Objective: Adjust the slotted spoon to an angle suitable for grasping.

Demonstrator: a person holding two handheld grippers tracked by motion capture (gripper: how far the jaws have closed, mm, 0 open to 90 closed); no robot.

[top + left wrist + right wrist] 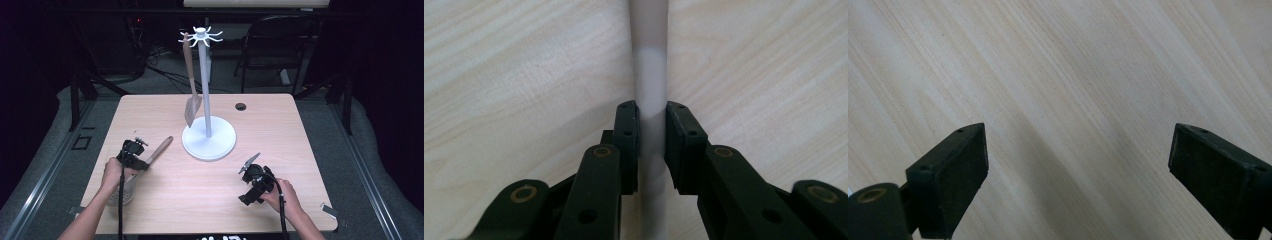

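Now pinching a light, stiff spoon [145, 162] flat on the table [280, 125] by its smooth, slippery handle [650, 85] with left gripper [652, 142], right gripper [1075, 165] spread wide, holding nothing.

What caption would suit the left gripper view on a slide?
The left gripper clamps its two black jaws on the pale handle of a kitchen utensil lying on the wooden table.

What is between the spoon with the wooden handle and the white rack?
Nothing visible. The left gripper is shut on the wooden-handled slotted spoon, and only bare light wooden table lies between it and the white hook stand, where a wooden spatula hangs.
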